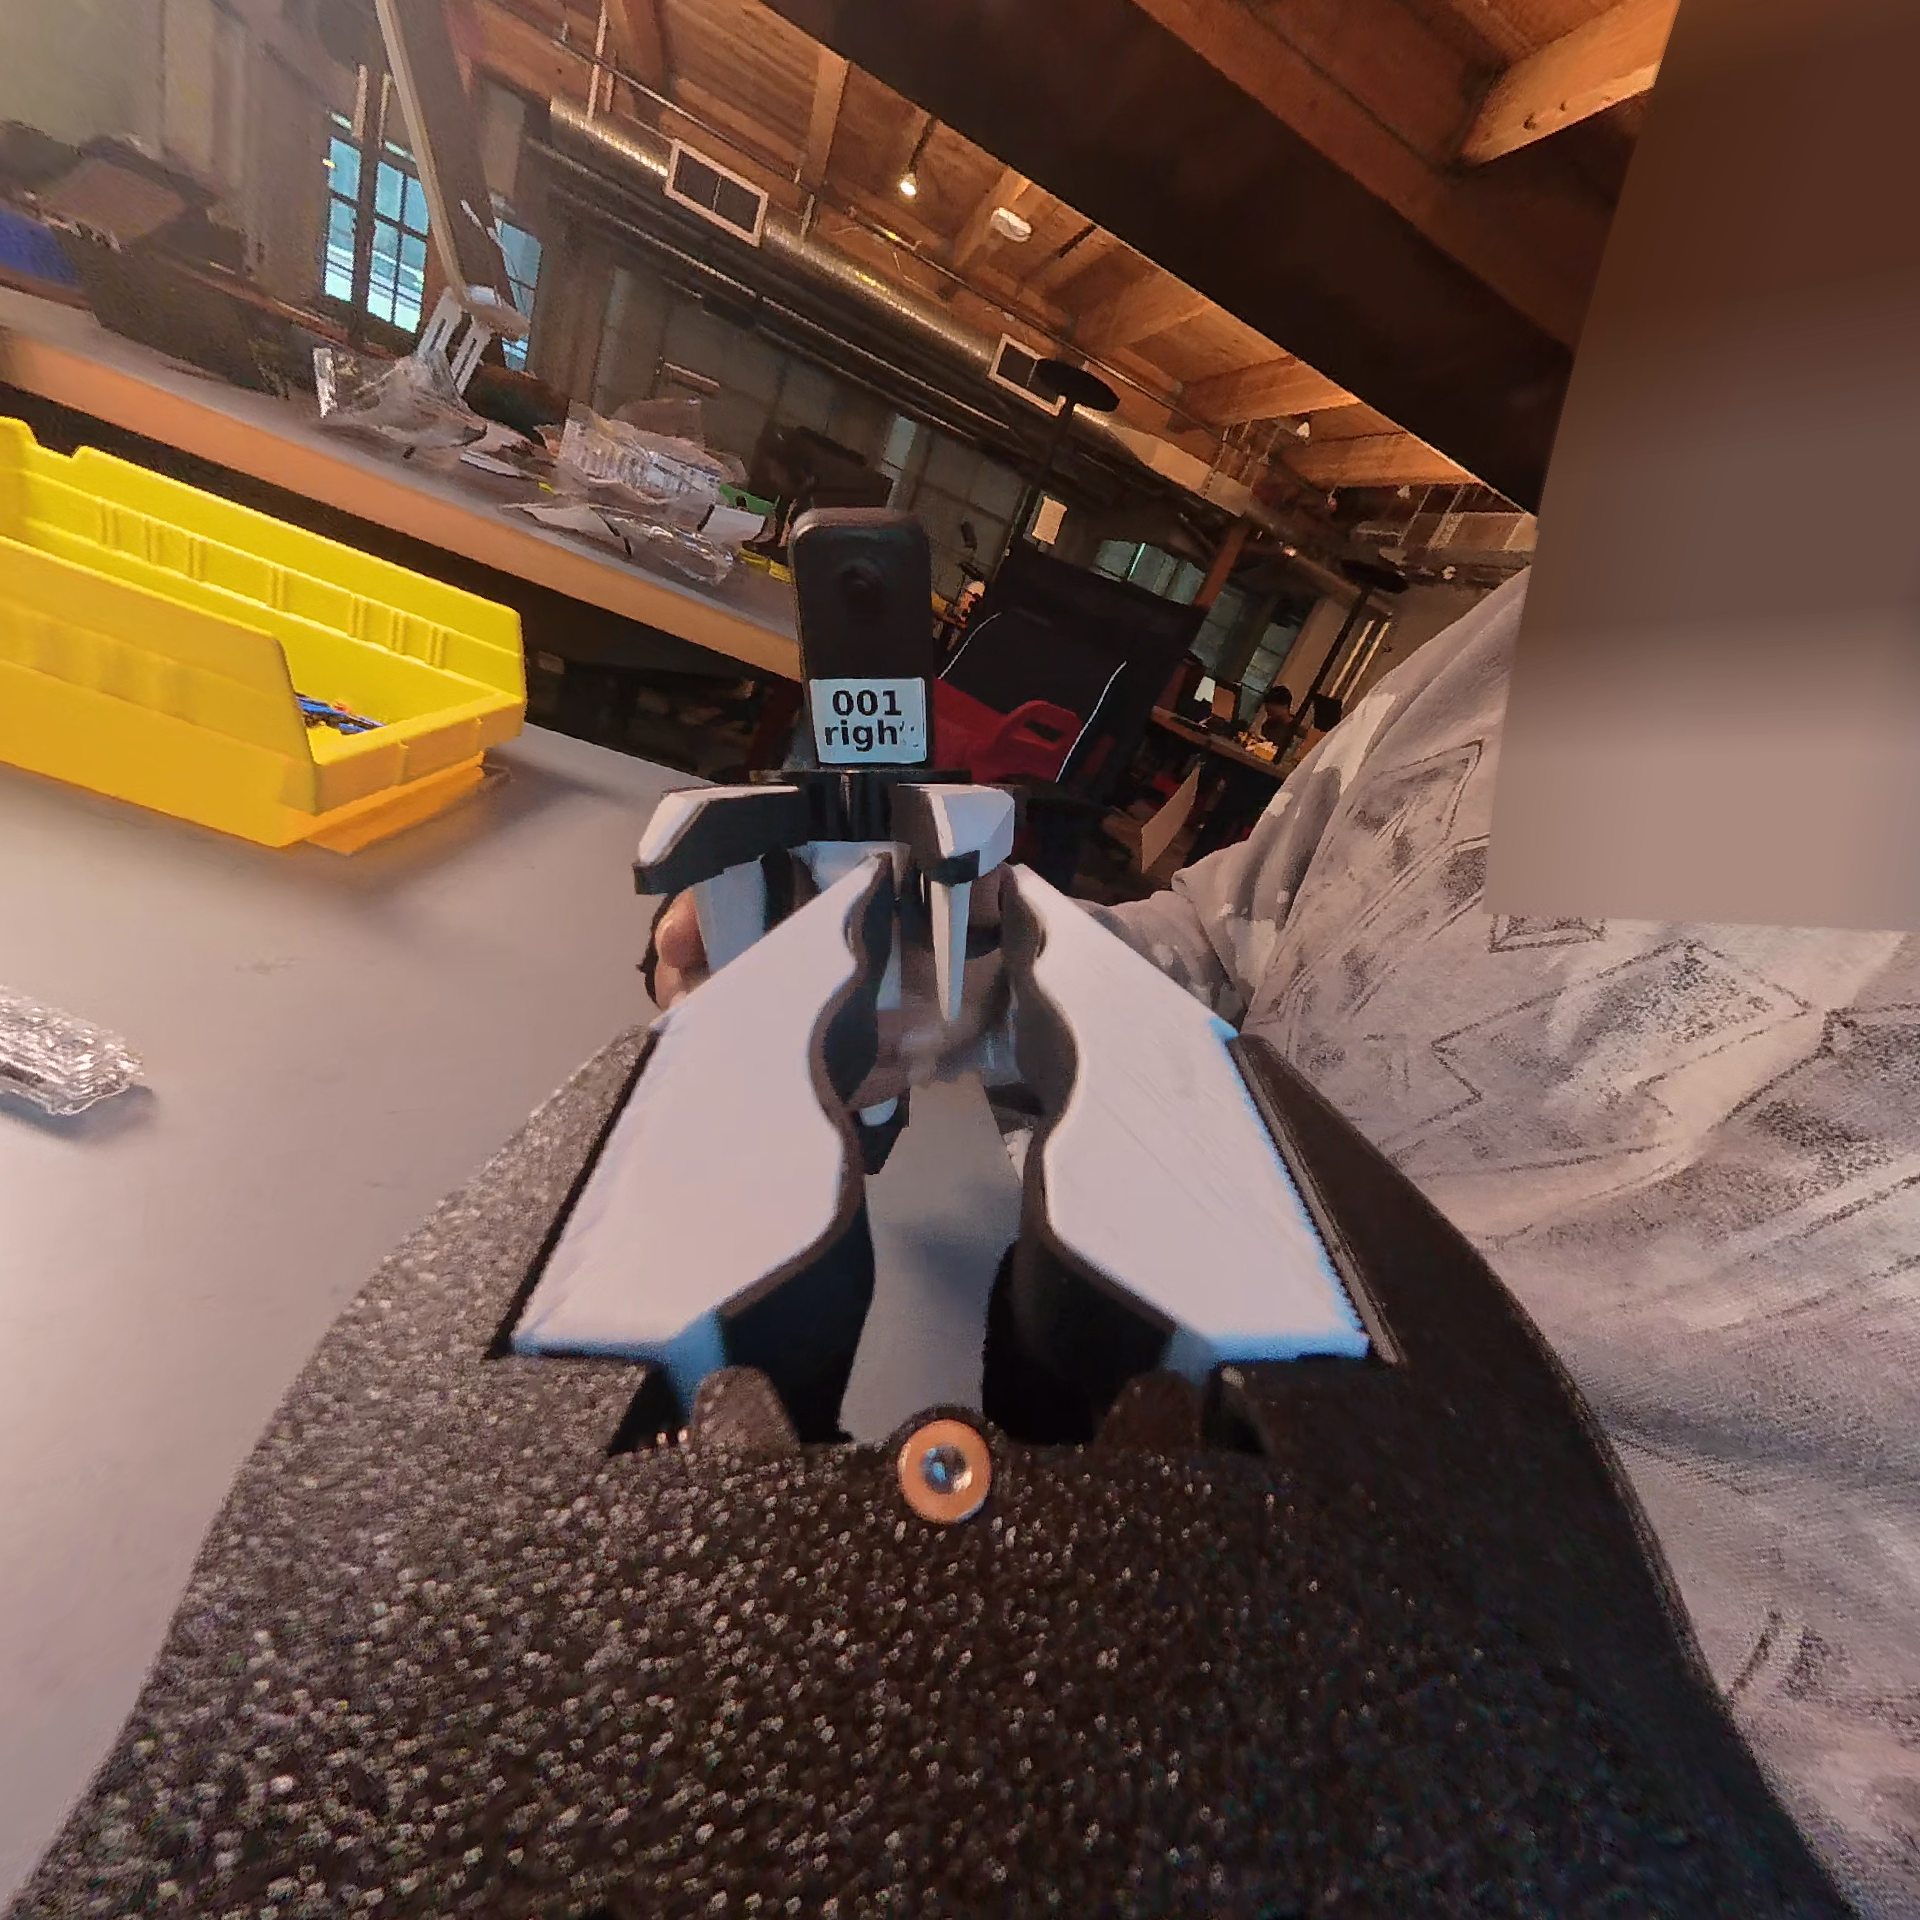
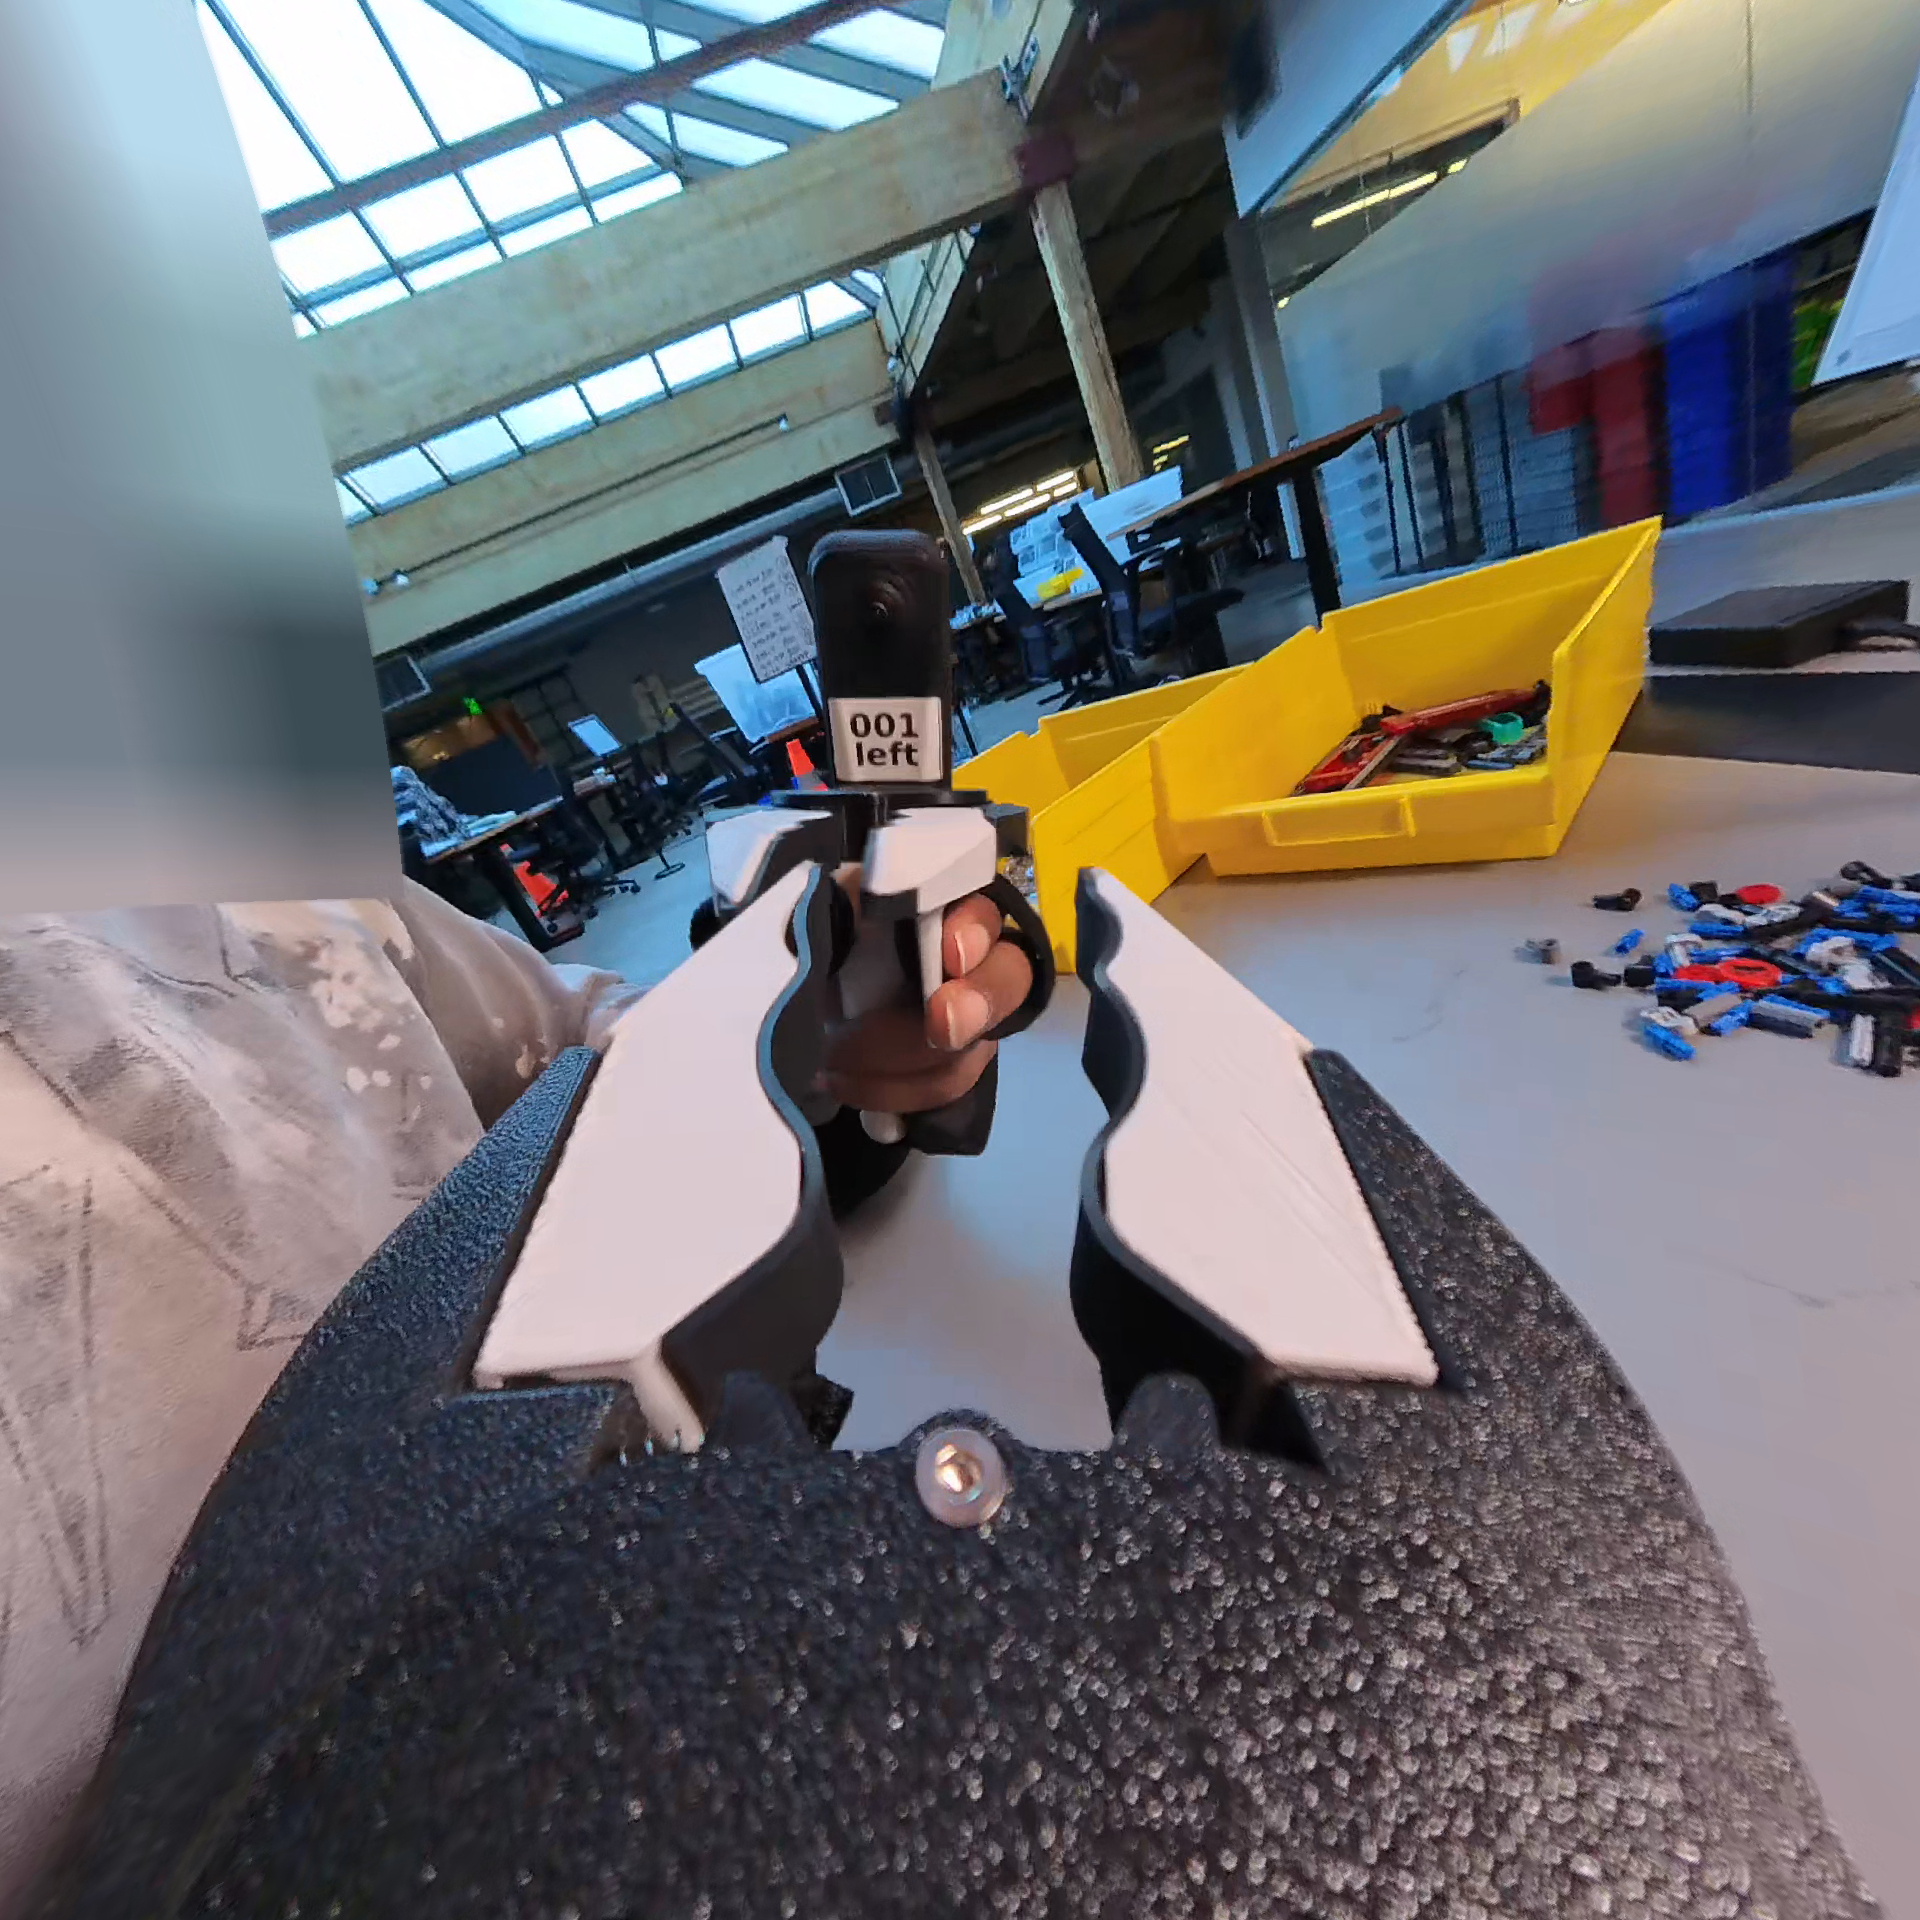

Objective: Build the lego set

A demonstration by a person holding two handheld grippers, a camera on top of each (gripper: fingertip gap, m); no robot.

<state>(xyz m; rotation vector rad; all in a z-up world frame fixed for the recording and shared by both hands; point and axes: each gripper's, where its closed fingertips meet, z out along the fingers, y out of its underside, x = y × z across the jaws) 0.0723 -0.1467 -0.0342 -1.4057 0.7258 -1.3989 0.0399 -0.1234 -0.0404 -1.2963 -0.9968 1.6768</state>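
Note:
My left gripper [image 1: 951,873] is open with a narrow gap and holds nothing. My right gripper [image 2: 948,878] is open wider and also holds nothing. The two grippers face each other low over the grey table [image 2: 1558,1195]; the right one shows in the left wrist view [image 1: 831,842] and the left one in the right wrist view [image 2: 852,842]. A loose pile of blue, black, red and grey lego pieces [image 2: 1787,966] lies on the table to the right of my right gripper. A yellow bin [image 2: 1403,831] behind it holds more pieces [image 2: 1434,738].
A second yellow bin [image 2: 1091,810] stands beside the first. In the left wrist view a yellow bin [image 1: 260,665] with some blue pieces sits at the left, and a clear plastic bag [image 1: 62,1049] lies at the left edge. The person's patterned grey sleeve [image 1: 1558,1039] is at the right.

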